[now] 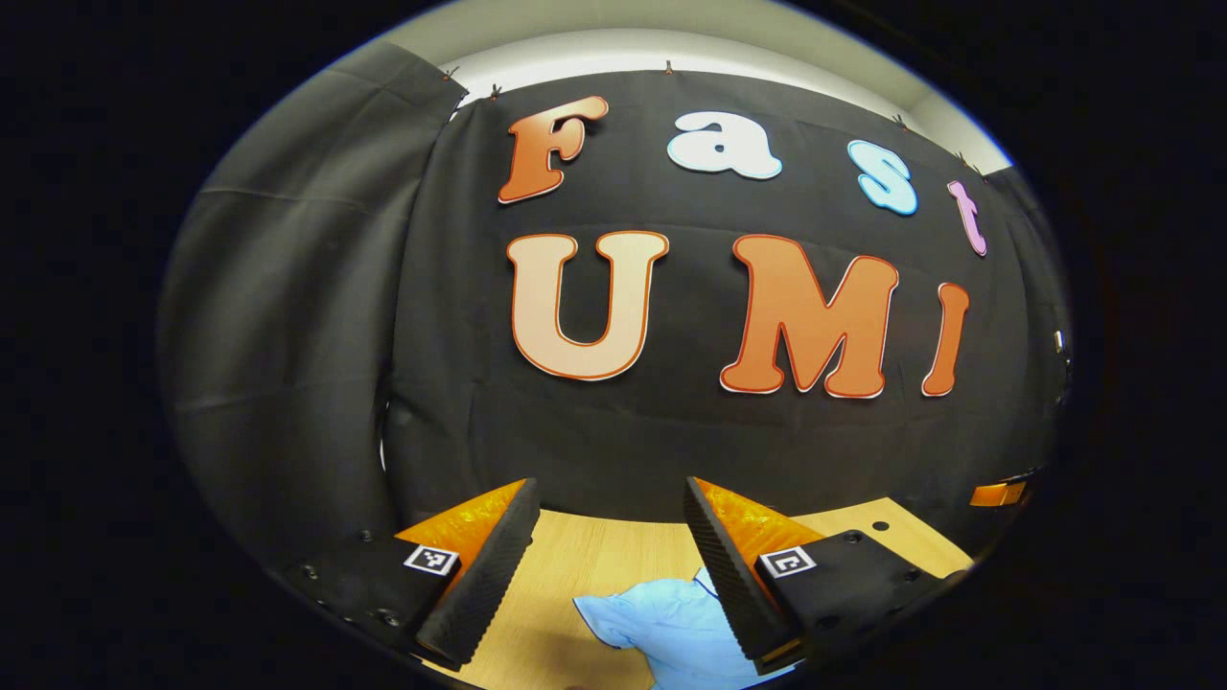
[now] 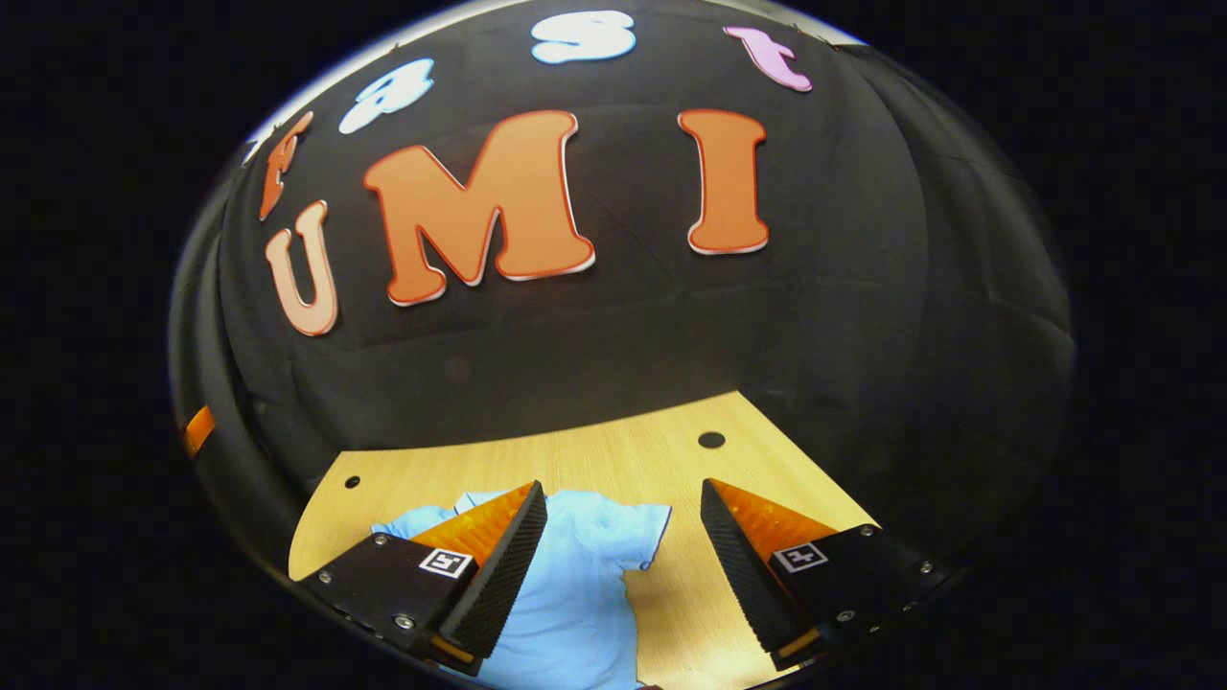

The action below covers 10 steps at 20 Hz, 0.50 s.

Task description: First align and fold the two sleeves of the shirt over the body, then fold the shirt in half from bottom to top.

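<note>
The light blue shirt point(image 2: 575, 585) lies flat on the wooden worktop point(image 2: 613, 450), sleeves still spread, with the left gripper point(image 1: 609, 565) and right gripper point(image 2: 623, 565) both released above it, holding nothing. A pinch taken too deep could catch the body layer and drag the shirt askew. No brand or label is readable on the shirt.

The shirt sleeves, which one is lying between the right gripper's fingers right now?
The short sleeve spread out toward the table's bare wood lies between the open right gripper; the other sleeve pokes out beyond its left-hand finger.
</note>
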Tool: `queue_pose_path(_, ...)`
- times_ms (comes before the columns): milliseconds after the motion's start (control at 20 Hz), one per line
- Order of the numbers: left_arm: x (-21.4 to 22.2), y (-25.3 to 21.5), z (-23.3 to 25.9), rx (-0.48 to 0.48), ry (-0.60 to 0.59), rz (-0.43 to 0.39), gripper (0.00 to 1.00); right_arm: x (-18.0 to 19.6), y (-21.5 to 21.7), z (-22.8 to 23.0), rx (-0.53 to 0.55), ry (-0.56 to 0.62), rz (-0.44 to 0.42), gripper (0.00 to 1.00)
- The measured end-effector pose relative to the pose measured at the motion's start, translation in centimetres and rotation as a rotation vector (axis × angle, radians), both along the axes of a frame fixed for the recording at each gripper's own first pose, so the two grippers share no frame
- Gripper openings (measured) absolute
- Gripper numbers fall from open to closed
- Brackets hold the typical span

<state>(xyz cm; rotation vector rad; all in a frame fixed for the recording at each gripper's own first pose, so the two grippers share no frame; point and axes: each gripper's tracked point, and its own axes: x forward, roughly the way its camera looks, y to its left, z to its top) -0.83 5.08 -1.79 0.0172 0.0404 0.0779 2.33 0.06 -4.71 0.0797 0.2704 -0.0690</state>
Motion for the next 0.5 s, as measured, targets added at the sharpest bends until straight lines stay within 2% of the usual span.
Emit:
queue_pose_path(200, -0.1, 0.2, -0.2, 0.004, 0.0, 0.004, 0.98, 3.1, -0.6, -2.8, -0.037, 0.158, 0.023, 0.98)
queue_pose_path(500, 0.0, 1.7, -0.7, 0.009, 0.013, 0.042, 0.98, 9.5, -3.4, -9.5, -0.037, 0.39, -0.023, 0.98)
